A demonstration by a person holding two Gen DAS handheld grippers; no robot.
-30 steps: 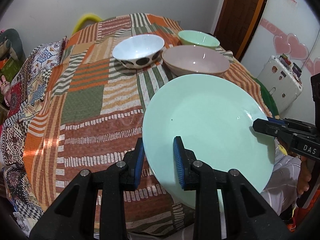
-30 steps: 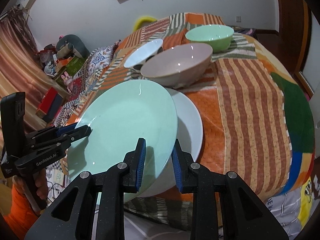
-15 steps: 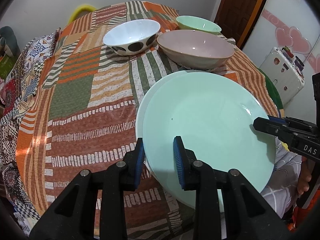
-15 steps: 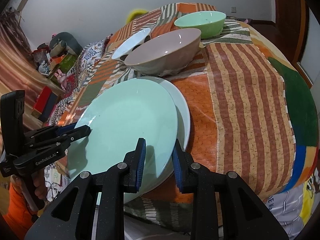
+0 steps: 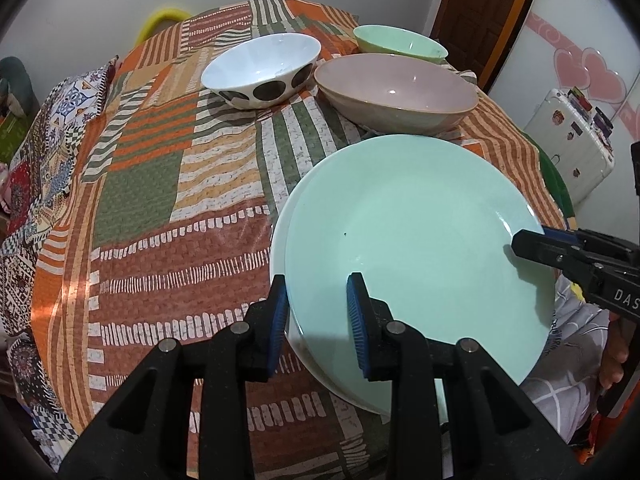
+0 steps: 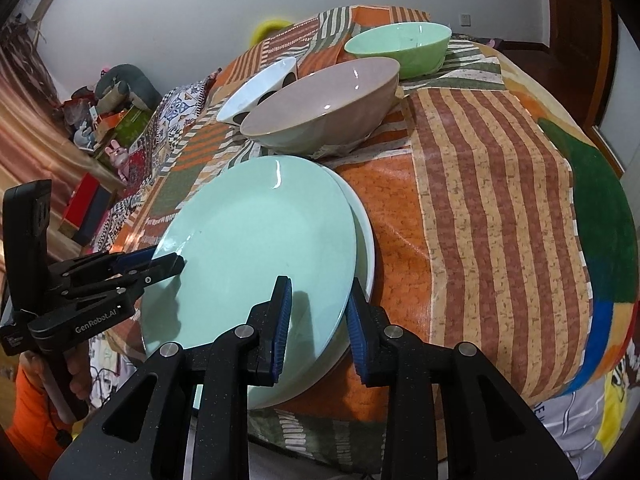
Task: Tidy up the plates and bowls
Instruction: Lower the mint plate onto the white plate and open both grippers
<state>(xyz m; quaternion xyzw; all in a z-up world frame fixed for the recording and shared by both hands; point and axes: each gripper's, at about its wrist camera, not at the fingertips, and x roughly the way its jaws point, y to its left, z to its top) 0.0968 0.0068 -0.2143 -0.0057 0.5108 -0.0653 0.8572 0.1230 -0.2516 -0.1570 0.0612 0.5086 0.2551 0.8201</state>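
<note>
The left gripper is at the bottom of the left wrist view, and its two blue pads pinch the near left rim of the mint green plate. The right gripper is at the bottom of the right wrist view, and its jaws have just been opening a little, with the right rim of the same plate between the pads; I cannot tell if they press on it. The green plate lies on top of a white plate, in the lower middle of both views, on the striped tablecloth. There are two plates and three bowls. Above the plates, the pink bowl sits closest, the white bowl with black dots is to its left, and the green bowl is behind it. All three bowls are empty. The left gripper reads "GenRobot.AI" in the right wrist view. The right gripper shows "DAS" at the right edge of the left wrist view.
</note>
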